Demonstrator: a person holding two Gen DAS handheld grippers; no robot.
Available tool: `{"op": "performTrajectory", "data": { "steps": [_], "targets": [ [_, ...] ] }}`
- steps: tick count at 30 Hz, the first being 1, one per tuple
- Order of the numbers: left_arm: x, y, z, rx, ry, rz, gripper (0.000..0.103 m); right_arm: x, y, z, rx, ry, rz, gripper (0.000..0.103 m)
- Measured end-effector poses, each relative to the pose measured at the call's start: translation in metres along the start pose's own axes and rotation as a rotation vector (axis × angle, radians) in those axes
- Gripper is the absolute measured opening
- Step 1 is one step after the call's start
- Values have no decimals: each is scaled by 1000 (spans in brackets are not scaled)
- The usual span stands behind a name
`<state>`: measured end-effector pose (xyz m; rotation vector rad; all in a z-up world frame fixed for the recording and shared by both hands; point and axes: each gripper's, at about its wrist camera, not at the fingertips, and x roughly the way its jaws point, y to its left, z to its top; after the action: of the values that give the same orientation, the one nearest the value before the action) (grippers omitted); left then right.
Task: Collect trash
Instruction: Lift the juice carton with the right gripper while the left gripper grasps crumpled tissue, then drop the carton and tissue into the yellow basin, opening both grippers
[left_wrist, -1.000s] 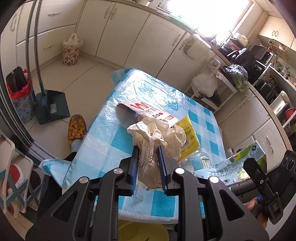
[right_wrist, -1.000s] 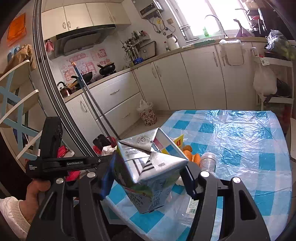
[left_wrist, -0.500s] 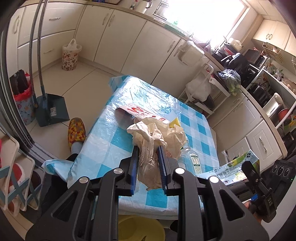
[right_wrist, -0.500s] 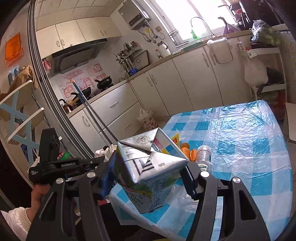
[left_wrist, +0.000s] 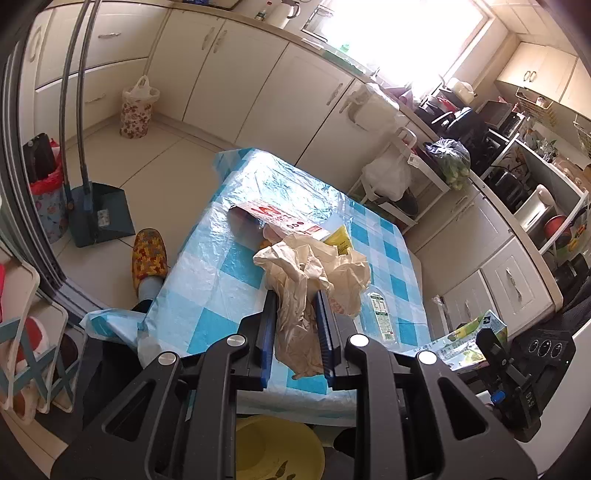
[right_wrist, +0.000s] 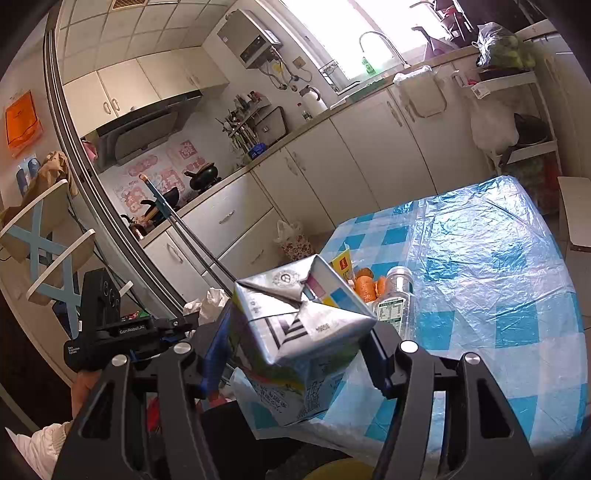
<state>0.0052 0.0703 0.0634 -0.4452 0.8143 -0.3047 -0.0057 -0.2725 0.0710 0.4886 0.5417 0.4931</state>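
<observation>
My left gripper (left_wrist: 295, 328) is shut on a crumpled beige plastic bag (left_wrist: 310, 277) and holds it above the near edge of the table (left_wrist: 229, 266). My right gripper (right_wrist: 295, 350) is shut on a silver and white drink carton (right_wrist: 295, 332), held up off the table's near corner; the carton also shows in the left wrist view (left_wrist: 465, 339). On the checked tablecloth lie a clear plastic bottle (right_wrist: 395, 295), orange peel (right_wrist: 365, 286), a yellow packet (left_wrist: 338, 240) and a red and white wrapper (left_wrist: 280, 218).
A yellow bin (left_wrist: 277, 446) sits on the floor just below the table's near edge. A dustpan with broom (left_wrist: 99, 214), a floral slipper (left_wrist: 149, 254) and a floral bag (left_wrist: 135, 110) are on the floor at left. Cabinets (left_wrist: 258, 85) line the far wall.
Both grippers have pulled back and risen from the table with their loads still held. The table looks smaller and farther, and the yellow bin has come more into view below.
</observation>
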Motion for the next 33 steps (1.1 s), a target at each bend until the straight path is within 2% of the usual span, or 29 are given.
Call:
{"op": "performTrajectory", "data": {
  "steps": [11,20,24,29,30,33],
  "targets": [
    [-12,7,-22,-3,24,-51,20,-19,10,-23,14,3,2,61],
    [-31,-3,-46,45,47,-80,20,-36,21,-49,28,29,-5,61],
    [-37,-4,-60,58,64,-85,20,-33,34,-71,-13,109,-41,61],
    [-42,-8,-77,79,82,-96,20,-8,46,-107,-100,319,-128,62],
    [-43,-9,-80,84,85,-97,20,-5,46,-113,-117,350,-153,66],
    [-43,-11,-91,103,99,-96,20,-6,45,-117,-136,355,-196,71]
  ]
}}
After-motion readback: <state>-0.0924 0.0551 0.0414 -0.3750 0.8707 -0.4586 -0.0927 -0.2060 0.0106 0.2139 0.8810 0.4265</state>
